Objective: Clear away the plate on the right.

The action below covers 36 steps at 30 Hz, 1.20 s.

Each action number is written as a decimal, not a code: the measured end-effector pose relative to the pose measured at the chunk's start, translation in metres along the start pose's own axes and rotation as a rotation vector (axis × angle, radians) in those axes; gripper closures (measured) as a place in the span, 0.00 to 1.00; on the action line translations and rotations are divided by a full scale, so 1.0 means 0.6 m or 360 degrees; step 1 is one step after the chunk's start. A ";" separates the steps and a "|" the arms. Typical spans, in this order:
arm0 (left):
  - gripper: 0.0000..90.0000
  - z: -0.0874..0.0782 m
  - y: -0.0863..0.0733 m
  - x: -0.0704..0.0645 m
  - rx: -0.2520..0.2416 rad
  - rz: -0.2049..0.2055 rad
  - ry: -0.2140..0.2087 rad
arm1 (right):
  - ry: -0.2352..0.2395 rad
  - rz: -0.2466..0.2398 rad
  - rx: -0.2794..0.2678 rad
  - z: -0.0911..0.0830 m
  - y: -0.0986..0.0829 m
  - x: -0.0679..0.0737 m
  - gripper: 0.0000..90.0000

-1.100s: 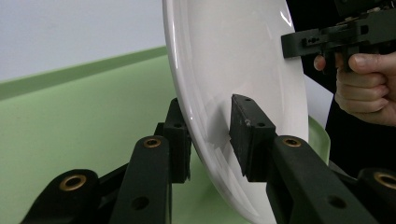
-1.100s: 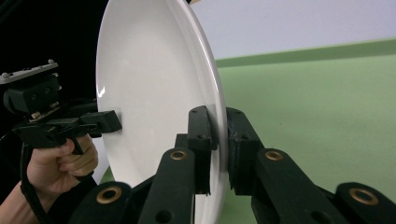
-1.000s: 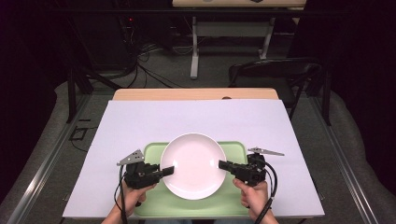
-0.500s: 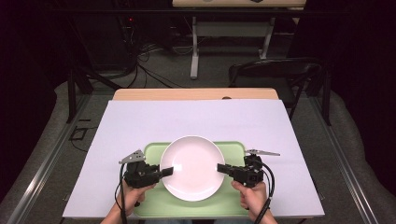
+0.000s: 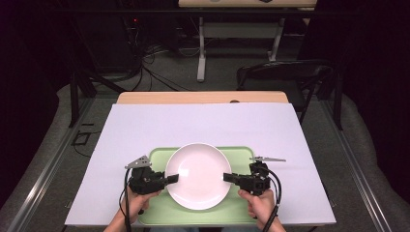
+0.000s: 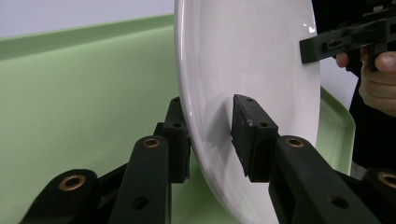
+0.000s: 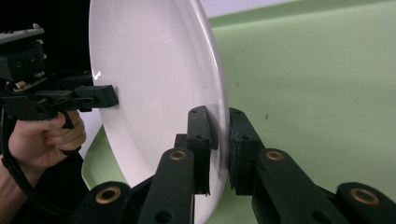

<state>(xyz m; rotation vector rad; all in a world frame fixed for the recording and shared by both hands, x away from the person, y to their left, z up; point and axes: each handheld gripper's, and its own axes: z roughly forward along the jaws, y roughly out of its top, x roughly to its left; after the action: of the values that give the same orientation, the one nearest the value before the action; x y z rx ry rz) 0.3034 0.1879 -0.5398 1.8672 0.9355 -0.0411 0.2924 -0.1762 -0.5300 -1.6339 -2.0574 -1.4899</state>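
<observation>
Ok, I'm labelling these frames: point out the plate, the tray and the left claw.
plate (image 5: 199,174), high view, centre of its white face.
tray (image 5: 159,155), high view, bare green far-left corner.
left claw (image 6: 210,135), left gripper view, midway between its fingertips.

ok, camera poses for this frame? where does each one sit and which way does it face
High view: fixed above the person's side, facing forward and down at the table; both hands, left gripper, right gripper.
Left gripper view: rides the left gripper, looks along its fingers, which straddle the plate rim with a gap; right gripper at the far rim.
Right gripper view: same from the other side, fingers close on the rim; left hand beyond.
Shared: white plate and green tray.
</observation>
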 end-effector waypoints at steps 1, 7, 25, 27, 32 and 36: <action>0.76 0.000 0.000 0.000 0.0000 0.0000 0.0000 | 0.0000 0.0000 0.0000 0.000 0.000 0.000 0.91; 0.76 0.004 -0.001 -0.002 0.0016 0.0020 0.0020 | -0.0019 -0.0002 0.0022 0.006 -0.002 -0.006 0.90; 0.74 0.009 0.000 -0.006 0.0032 0.0070 0.0078 | -0.0067 0.0008 0.0050 0.014 -0.003 -0.013 0.88; 0.74 0.010 0.000 -0.005 0.0032 0.0067 0.0082 | -0.0074 -0.0006 0.0050 0.016 -0.003 -0.015 0.87; 0.73 0.012 -0.001 -0.003 0.0038 0.0065 0.0094 | -0.0100 -0.0036 0.0057 0.019 -0.003 -0.014 0.86; 0.72 0.014 0.000 -0.002 0.0044 0.0069 0.0103 | -0.0112 -0.0052 0.0067 0.022 -0.002 -0.014 0.85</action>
<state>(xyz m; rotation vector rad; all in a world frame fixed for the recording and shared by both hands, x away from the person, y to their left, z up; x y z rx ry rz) 0.3051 0.1807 -0.5434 1.9235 0.9424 0.0335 0.3008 -0.1723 -0.5424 -1.6678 -2.1467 -1.4081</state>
